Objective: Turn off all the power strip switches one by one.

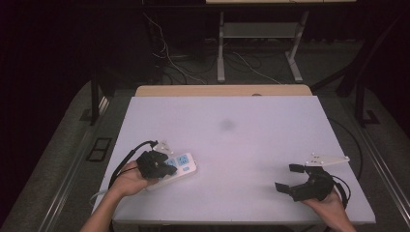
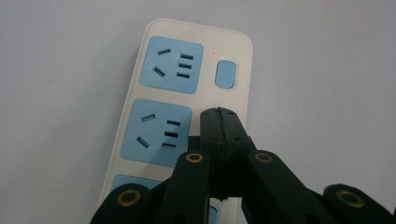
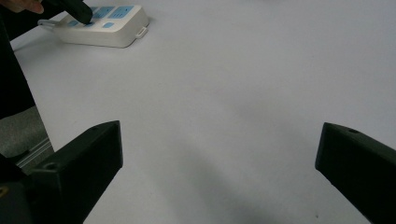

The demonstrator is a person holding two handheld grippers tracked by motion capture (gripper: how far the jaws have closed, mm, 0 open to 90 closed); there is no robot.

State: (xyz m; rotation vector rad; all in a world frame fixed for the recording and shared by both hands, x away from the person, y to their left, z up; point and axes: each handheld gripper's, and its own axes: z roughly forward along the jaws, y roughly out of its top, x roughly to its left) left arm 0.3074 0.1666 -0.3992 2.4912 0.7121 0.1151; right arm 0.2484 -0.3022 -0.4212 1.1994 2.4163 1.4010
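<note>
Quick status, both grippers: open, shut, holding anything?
Left gripper: shut, empty, tips over the power strip.
Right gripper: open, empty, above the table.

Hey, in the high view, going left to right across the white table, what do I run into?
Left hand → left gripper, jaws shut, over the power strip → power strip → bare white table → right gripper, jaws open → right hand.
</note>
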